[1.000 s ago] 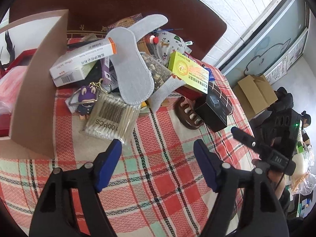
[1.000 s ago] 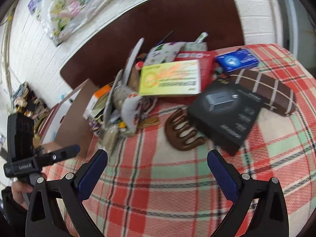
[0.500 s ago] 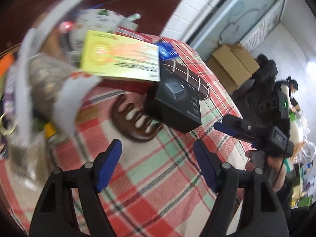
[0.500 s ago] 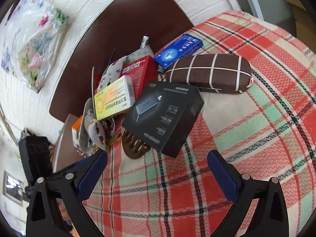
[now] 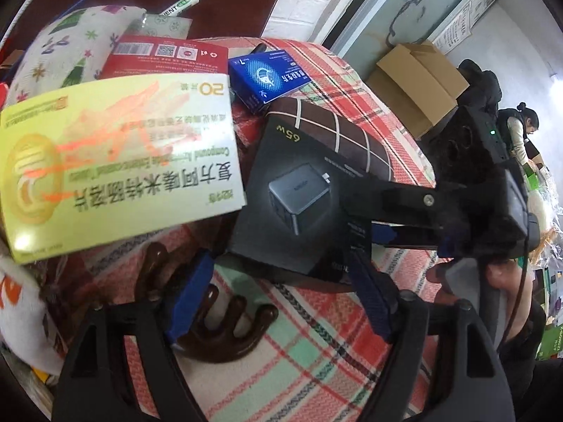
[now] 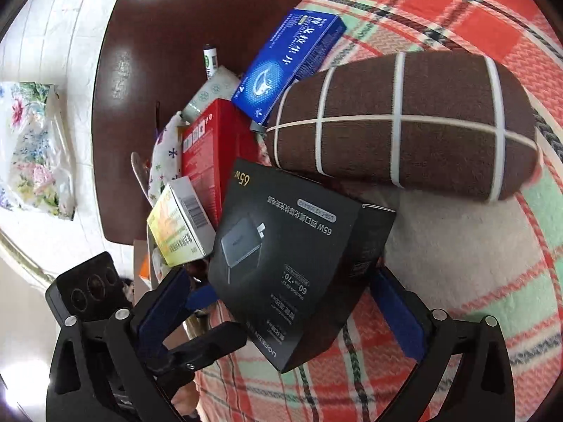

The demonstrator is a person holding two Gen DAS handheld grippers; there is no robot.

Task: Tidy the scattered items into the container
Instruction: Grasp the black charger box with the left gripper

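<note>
A black charger box [image 5: 299,204] [image 6: 288,263] lies tilted on the plaid cloth, leaning on a brown checked case [image 6: 404,123]. My right gripper [image 6: 281,309] is open and straddles the box's near end; its pads do not press it. My left gripper [image 5: 281,295] comes from the other side with its jaws opening. The box's near edge sits between its pads, and a brown hair claw [image 5: 214,316] lies under its left finger. A yellow-green medicine box [image 5: 119,161], a red box [image 5: 165,52] and a blue box [image 5: 267,77] are piled behind.
A patterned white pouch [image 5: 67,42] and a marker [image 5: 179,3] lie at the back, against a dark brown panel [image 6: 158,35]. A sliver of cardboard [image 6: 140,256] shows left of the pile. Cardboard boxes [image 5: 418,81] and a person [image 5: 520,130] are off to the right.
Both grippers closed in on the black charger box from opposite sides and now straddle it. The left view swung away from the cardboard container, and the left jaws stand slightly wider.
</note>
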